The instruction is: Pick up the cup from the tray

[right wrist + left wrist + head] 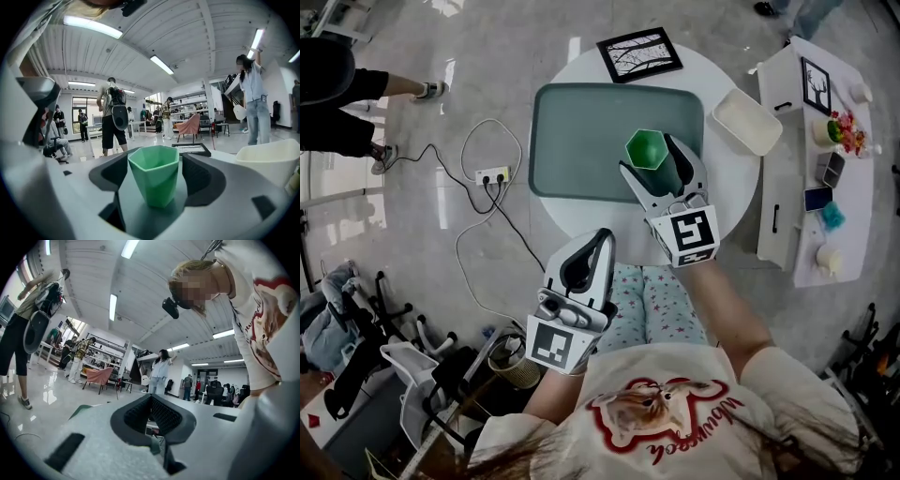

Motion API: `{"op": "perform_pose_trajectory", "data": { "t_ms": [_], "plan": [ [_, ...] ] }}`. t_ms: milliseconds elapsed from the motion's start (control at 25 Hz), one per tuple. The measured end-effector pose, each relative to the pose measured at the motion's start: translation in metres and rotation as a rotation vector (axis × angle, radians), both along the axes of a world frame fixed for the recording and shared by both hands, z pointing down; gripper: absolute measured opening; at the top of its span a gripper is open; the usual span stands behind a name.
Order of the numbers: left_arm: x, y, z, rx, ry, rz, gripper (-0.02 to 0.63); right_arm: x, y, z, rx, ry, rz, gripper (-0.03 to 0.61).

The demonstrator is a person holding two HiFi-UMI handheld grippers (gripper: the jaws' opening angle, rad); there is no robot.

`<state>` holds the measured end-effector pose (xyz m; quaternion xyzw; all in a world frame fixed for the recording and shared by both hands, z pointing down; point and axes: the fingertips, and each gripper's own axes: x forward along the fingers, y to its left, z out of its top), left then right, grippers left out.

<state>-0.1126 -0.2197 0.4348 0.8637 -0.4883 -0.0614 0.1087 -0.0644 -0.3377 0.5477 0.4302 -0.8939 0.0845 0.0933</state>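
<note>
A green faceted cup (pixel 647 148) stands upright on the grey-green tray (pixel 572 141), near its right edge. In the right gripper view the cup (pixel 154 180) sits between the two black pads with a narrow gap on each side. My right gripper (pixel 649 156) is open around it, one jaw on each side, and its pads do not press on it. My left gripper (pixel 598 238) hangs off the table's near edge over the person's lap, away from the tray. Its tips meet with nothing between them (pixel 152 401).
The tray lies on a round white table (pixel 727 192), with a framed picture (pixel 639 53) at the far edge and a white bin (pixel 747 120) at the right. A white side table (pixel 792 202) with small items stands further right. A power strip (pixel 492 174) with cables and a bystander's legs (pixel 356 94) are on the floor at left.
</note>
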Motion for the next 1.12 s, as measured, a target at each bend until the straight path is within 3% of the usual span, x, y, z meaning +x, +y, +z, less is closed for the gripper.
{"op": "perform_pose_trajectory", "data": {
  "t_ms": [680,920,1120],
  "plan": [
    [-0.014,-0.003,0.004,-0.014,0.002,-0.03,0.014,-0.019,-0.02,0.013,-0.081,-0.001,-0.099,0.344],
    [-0.014,-0.003,0.004,-0.017,-0.006,-0.023,0.014,-0.015,-0.023,0.004,-0.02,0.034,-0.069,0.344],
    [-0.015,-0.008,-0.009,0.018,-0.014,-0.017,0.014,-0.013,-0.018,-0.031,0.024,-0.001,-0.05,0.344]
  ]
}}
